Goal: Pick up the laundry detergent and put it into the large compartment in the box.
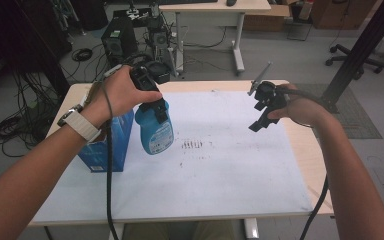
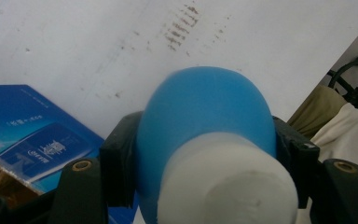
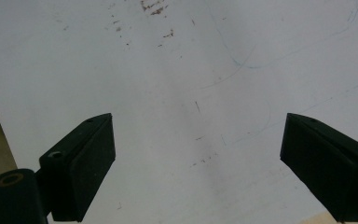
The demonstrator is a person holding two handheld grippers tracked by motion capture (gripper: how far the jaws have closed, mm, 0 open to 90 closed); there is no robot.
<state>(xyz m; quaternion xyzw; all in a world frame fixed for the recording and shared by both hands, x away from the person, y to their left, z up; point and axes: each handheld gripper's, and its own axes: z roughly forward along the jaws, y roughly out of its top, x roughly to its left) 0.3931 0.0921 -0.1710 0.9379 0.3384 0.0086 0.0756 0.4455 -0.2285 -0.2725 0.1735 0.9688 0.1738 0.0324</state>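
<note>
A blue plastic bottle (image 1: 154, 131) with a white cap hangs in the air above the white mat, upright, held near its top by my left gripper (image 1: 156, 106). In the left gripper view the bottle (image 2: 205, 107) sits between both black pads (image 2: 119, 158), which press on its sides, and its white cap (image 2: 223, 182) fills the foreground. My right gripper (image 1: 262, 117) hovers over the right part of the mat. Its jaws stand wide apart in the right gripper view (image 3: 198, 168) with nothing between them.
A blue carton (image 1: 105, 145) stands on the mat's left edge, just left of the bottle. The white mat (image 1: 220, 170) covers most of the wooden table and carries a patch of dark smudges (image 1: 192, 145) at its middle. Cables and a computer tower lie on the floor beyond.
</note>
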